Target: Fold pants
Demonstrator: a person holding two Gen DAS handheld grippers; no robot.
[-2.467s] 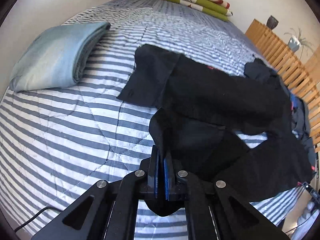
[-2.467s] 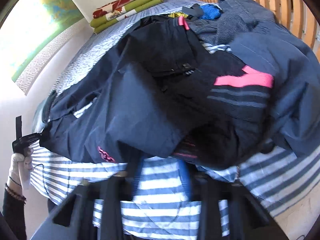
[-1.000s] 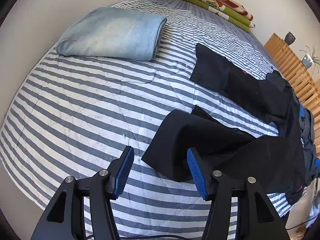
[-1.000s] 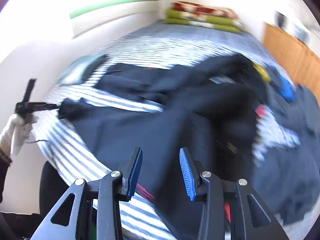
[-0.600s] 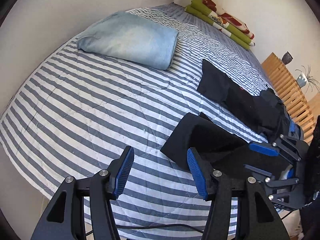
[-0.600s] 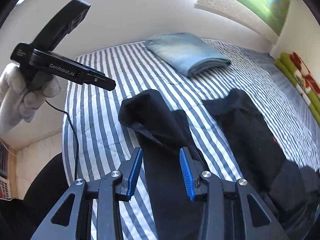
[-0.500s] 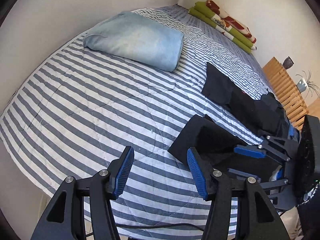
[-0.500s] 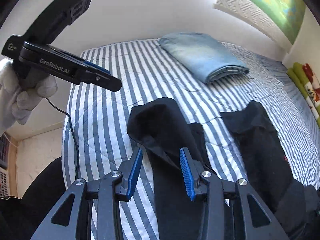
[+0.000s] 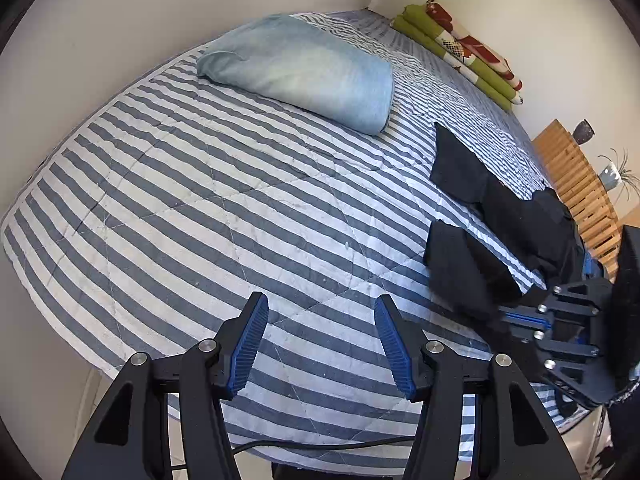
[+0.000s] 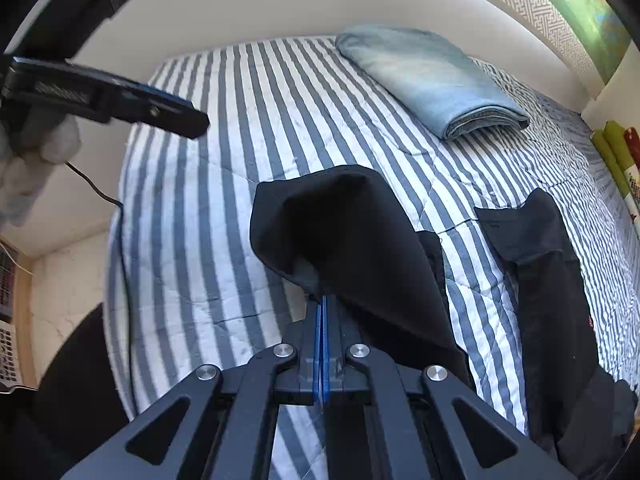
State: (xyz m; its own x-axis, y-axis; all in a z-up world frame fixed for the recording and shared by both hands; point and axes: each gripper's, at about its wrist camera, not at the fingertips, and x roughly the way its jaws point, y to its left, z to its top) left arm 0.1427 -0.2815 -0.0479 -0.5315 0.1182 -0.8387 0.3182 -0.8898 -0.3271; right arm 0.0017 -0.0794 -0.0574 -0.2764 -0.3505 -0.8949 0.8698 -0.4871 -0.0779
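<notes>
The right gripper point(image 10: 322, 320) has its blue pads pressed together on the hem of one leg of the black fabric pants point(image 10: 352, 240), near the foot edge of the striped grey-and-white quilted bed point(image 10: 248, 92). That leg lies bunched; the other leg point(image 10: 536, 240) stretches flat further in, toward the folded light-blue denim bundle point(image 10: 432, 80). The left gripper point(image 9: 318, 340) hangs with jaws apart over bare quilt, holding nothing. The step looks like straightening the leg; next, probably, the left must clamp the hem's other corner.
</notes>
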